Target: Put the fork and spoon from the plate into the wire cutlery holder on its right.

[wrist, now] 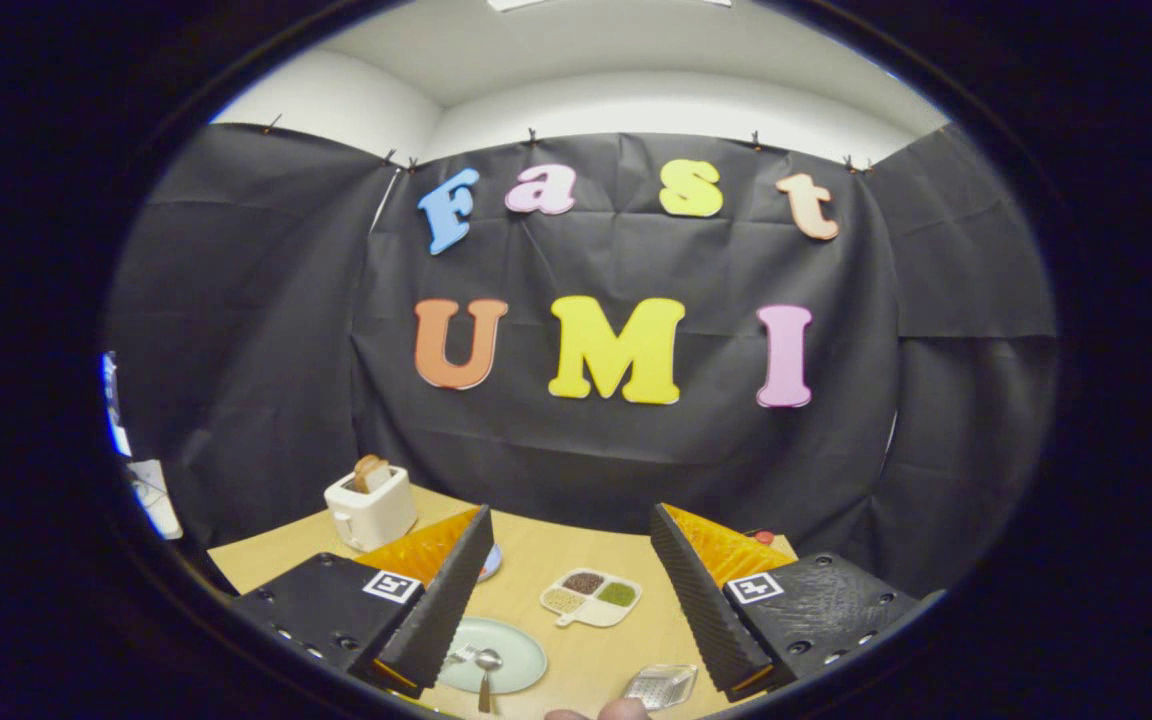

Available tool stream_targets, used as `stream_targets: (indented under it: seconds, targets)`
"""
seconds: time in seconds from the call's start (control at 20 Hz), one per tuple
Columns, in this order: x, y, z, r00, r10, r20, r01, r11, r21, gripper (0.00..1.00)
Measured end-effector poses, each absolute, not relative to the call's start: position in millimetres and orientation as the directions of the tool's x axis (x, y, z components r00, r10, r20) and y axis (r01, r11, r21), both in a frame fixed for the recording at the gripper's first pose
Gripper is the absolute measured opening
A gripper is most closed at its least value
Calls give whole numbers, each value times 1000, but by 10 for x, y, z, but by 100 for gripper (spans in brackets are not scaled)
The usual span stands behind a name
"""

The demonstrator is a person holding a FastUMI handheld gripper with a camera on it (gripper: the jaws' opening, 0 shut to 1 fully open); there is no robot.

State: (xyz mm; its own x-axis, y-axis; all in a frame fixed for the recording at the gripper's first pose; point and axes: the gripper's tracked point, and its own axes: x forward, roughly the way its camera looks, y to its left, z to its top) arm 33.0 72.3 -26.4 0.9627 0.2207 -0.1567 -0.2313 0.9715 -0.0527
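Gripper view has the claw (pixel 571 590) spread wide with nothing in it, both fingers hanging above the wooden table (pixel 536 560). Between the fingers, on the near part of the table, sits one pale green plate (pixel 516 665) with one spoon (pixel 486 672) lying on it; something metal next to the spoon could be the fork, but the left finger covers most of it, so can't say. Right of the plate there's one wire cutlery holder (pixel 660 686), close to the right finger. Beyond the plate is one divided snack dish (pixel 591 598) with three compartments. Further off to the left stands one white toaster (pixel 370 508) with bread sticking out.
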Motion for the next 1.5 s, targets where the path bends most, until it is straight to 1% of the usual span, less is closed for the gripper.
stream_targets:
  seconds: [0.2, 0.3, 0.4, 0.5, 0.65, 0.8, 0.9, 1.05, 1.15, 1.25, 1.35, 1.4, 1.5]
  targets:
    - [319, 1061, -771, 905, 295, -308, -338, 936, -95, 95]
    - [281, 1218, -1110, 857, 321, -402, -401, 907, -131, 95]
    - [222, 1359, -1498, 790, 334, -514, -460, 878, -136, 95]
    - [104, 1406, -1919, 705, 328, -629, -489, 867, -96, 95]
    - [-82, 1394, -2472, 573, 277, -771, -493, 868, -55, 96]
    - [-177, 1388, -2807, 487, 238, -840, -493, 869, -40, 96]
    - [-277, 1389, -3056, 402, 217, -890, -477, 879, -1, 96]
    - [-410, 1362, -3348, 266, 170, -949, -420, 906, 44, 96]
    - [-447, 1370, -3531, 200, 155, -967, -363, 929, 74, 96]
    - [-461, 1330, -3690, 146, 133, -980, -334, 939, 78, 95]
    - [-487, 1329, -3778, 111, 123, -986, -336, 938, 79, 85]
    - [-480, 1328, -3808, 107, 118, -987, -345, 936, 74, 75]
    - [-449, 1333, -3833, 102, 108, -989, -356, 932, 65, 60]
